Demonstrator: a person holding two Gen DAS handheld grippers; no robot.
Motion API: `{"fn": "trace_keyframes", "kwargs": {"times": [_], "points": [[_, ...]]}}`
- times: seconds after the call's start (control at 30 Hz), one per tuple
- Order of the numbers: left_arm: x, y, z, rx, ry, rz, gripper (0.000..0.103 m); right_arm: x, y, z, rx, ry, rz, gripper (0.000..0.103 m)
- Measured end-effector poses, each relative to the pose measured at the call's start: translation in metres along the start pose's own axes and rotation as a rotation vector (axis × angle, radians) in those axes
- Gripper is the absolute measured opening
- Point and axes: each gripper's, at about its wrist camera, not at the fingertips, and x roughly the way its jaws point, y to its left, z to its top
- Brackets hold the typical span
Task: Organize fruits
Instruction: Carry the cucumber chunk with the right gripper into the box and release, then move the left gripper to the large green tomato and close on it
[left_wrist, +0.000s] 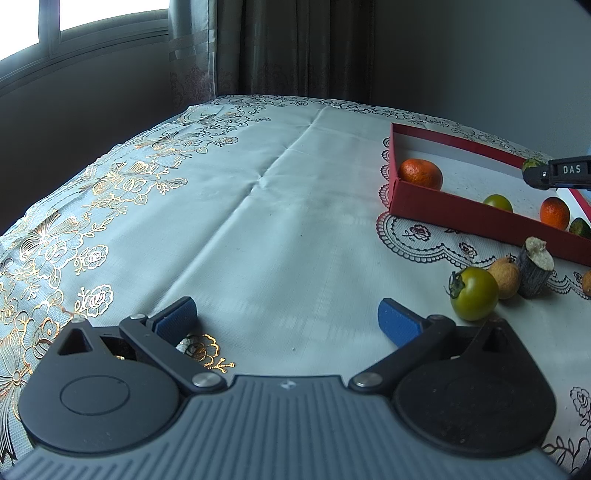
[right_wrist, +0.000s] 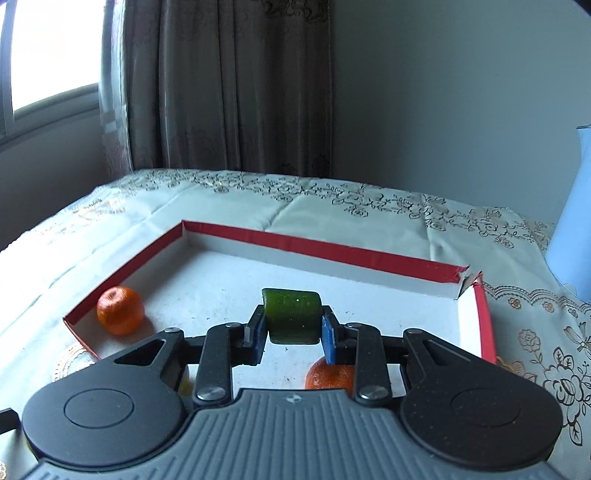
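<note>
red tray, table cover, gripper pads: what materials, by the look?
Red tray: likely cardboard, matte red outside, white inside; its far right corner is torn. Table cover: probably vinyl or coated fabric, slight sheen, sharp fold creases, metallic gold flower print. Left gripper pads: blue, finely textured, probably rubber.

Home room, table under a floral gold-printed tablecloth (left_wrist: 236, 206) with lace-pattern edging, heavy brown curtains (right_wrist: 229, 85) beside a daylit window (left_wrist: 107, 14), plain grey wall (right_wrist: 454, 92), red cardboard box (right_wrist: 325, 251) of fruit on the table
</note>
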Motion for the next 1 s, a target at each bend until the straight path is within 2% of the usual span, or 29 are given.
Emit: {"fn": "trace_keyframes", "kwargs": {"times": [0.17, 0.27, 0.37, 0.43, 0.5, 0.7, 0.77, 0.83, 1.0], "points": [[0.0, 0.0, 0.0, 0.0, 0.0, 0.0, 0.103, 0.022, 0.007, -0.005, -0.033, 0.065, -0.009, 0.028], [0.0, 0.0, 0.0, 0.0, 0.0, 0.0, 0.103, 0.025, 0.011, -0.007, -0.061, 0.053, -0.035, 0.029], [0.0, 0.0, 0.0, 0.0, 0.0, 0.0, 0.103, 0.023, 0.011, -0.006, -0.061, 0.054, -0.034, 0.039], [0.0, 0.0, 0.0, 0.0, 0.0, 0.0, 0.103, 0.018, 0.01, -0.006, -0.049, 0.036, -0.05, 0.057], [0.0, 0.0, 0.0, 0.0, 0.0, 0.0, 0.103, 0.008, 0.003, -0.005, -0.017, 0.002, -0.048, 0.061], [0.0, 0.0, 0.0, 0.001, 0.0, 0.0, 0.103, -0.047, -0.019, -0.014, 0.043, -0.075, -0.005, 0.061], [0.0, 0.0, 0.0, 0.0, 0.0, 0.0, 0.103, -0.071, -0.024, -0.027, 0.045, -0.086, 0.015, 0.063], [0.0, 0.0, 0.0, 0.001, 0.0, 0.0, 0.103, -0.095, -0.029, -0.045, 0.044, -0.101, 0.039, 0.079], [0.0, 0.0, 0.0, 0.0, 0.0, 0.0, 0.103, -0.133, -0.043, -0.09, 0.027, -0.079, 0.076, 0.082]]}}
